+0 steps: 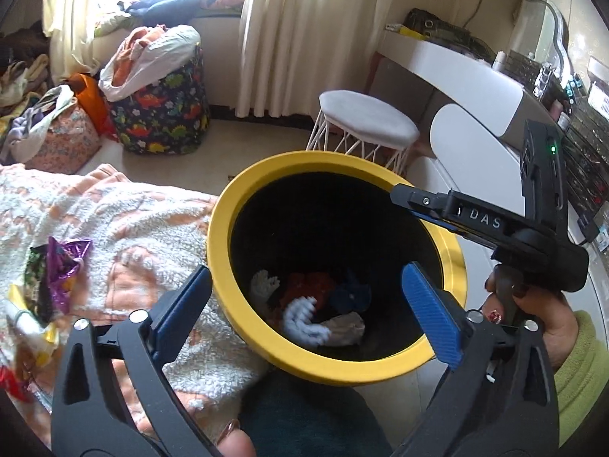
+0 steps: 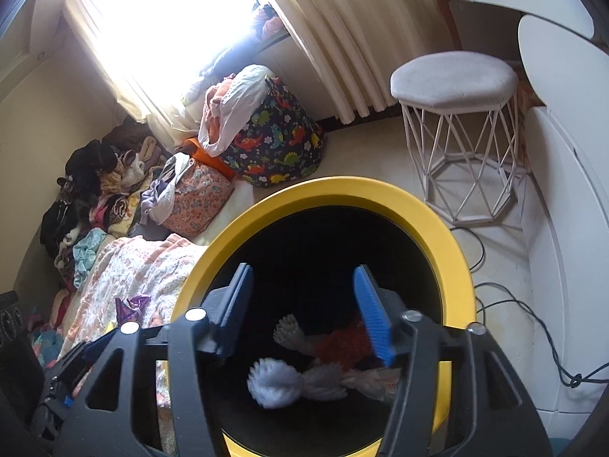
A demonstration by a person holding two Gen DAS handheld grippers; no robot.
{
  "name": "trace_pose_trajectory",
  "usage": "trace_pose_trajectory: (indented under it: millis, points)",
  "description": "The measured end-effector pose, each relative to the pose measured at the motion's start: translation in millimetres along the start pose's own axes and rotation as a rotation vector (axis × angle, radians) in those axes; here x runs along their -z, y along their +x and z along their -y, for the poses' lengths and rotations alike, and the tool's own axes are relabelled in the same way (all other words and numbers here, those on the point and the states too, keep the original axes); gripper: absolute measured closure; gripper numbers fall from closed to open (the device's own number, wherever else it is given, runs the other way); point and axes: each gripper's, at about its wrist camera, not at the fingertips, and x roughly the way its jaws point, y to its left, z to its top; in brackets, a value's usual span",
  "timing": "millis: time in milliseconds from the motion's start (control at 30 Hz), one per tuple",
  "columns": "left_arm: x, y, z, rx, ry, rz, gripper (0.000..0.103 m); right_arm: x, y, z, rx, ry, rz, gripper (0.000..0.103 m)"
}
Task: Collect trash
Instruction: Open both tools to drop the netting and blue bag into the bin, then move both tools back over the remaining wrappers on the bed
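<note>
Your left gripper hangs wide open and empty at the yellow-rimmed bin; the right gripper is open right over its mouth. Remaining wrappers lie on the blanket, off to your left, so I'd say left's nearer.

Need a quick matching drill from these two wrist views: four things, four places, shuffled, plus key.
1. purple foil wrapper
2. white stool
3. dinosaur-print bag
4. white pom-pom

A. inside the yellow-rimmed bin
B. on the fleece blanket
C. floor beside the curtain
D. beside the white vanity

Pairs: 1-B, 2-D, 3-C, 4-A
</note>
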Motion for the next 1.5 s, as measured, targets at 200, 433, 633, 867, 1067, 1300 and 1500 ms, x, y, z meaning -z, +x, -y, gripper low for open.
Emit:
trace_pose_trajectory:
  millis: [200,433,633,867,1067,1300,1500]
  points:
    - [-0.1,-10.3,-5.0,-0.046,-0.002,0.017,0.011,-0.9,-9.9,-11.8,0.013,-0.04,0.051,0.034]
    - [0.6,-27.0,-20.2,-0.07,-0.04,0.051,0.011,0.9,-16.6,-25.5,0.011,-0.08,0.091,0.026]
    - [0.4,-43.1,-33.7,-0.099,-0.068,0.09,0.011,4.7,-24.2,-42.0,-0.011,-0.112,0.124,0.024]
    - [1.9,-63.6,-51.2,-0.113,-0.114,0.135,0.011,8.0,-28.6,-61.0,-0.029,-0.154,0.136,0.022]
    - [3.8,-79.3,-67.3,-0.138,-0.147,0.172,0.011,12.3,-28.6,-76.8,-0.045,-0.193,0.131,0.022]
    - [7.1,-93.8,-91.0,-0.173,-0.195,0.198,0.011,21.9,-26.8,-102.3,-0.077,-0.242,0.126,0.022]
    - [11.8,-106.4,-118.6,-0.206,-0.248,0.219,0.011,28.7,-23.1,-120.4,-0.11,-0.271,0.113,0.02]
